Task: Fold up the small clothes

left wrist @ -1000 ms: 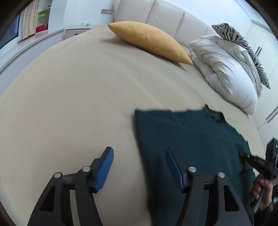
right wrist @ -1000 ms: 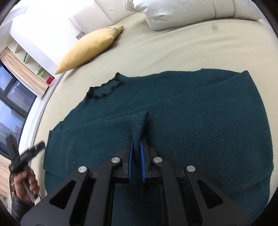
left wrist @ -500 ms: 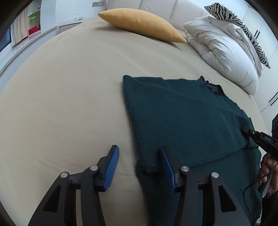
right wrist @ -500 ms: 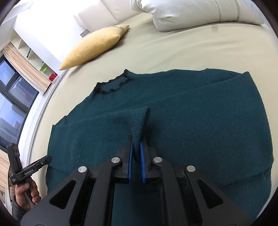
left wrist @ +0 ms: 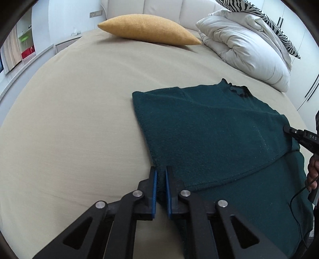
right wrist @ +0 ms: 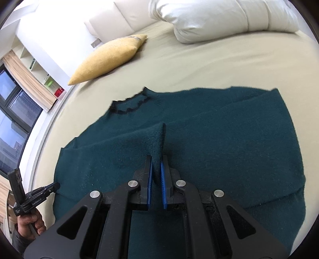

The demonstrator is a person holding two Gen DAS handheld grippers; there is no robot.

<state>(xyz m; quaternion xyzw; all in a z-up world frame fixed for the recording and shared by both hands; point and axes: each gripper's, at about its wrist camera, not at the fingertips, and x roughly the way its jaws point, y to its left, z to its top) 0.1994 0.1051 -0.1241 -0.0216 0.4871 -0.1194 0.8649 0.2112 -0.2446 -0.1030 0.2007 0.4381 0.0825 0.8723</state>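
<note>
A dark green knit sweater (left wrist: 215, 127) lies flat on the beige bed, neck hole with black trim away from me; it also shows in the right wrist view (right wrist: 229, 129). Its sleeves are folded in across the body. My left gripper (left wrist: 160, 175) is shut on the sweater's near left edge at the folded layer. My right gripper (right wrist: 156, 159) is shut on a raised fold of a sleeve cuff (right wrist: 159, 137) near the sweater's middle. The right gripper shows at the right edge of the left wrist view (left wrist: 299, 137), the left gripper at the lower left of the right wrist view (right wrist: 39, 195).
A yellow pillow (left wrist: 149, 29) and a white duvet (left wrist: 249, 47) with a zebra-print cushion (left wrist: 259, 14) lie at the head of the bed (left wrist: 69, 119). A window and shelves stand at the left (right wrist: 18, 111).
My left gripper moved right to the sweater's edge and closed on it. My right gripper stayed shut on the sleeve fold.
</note>
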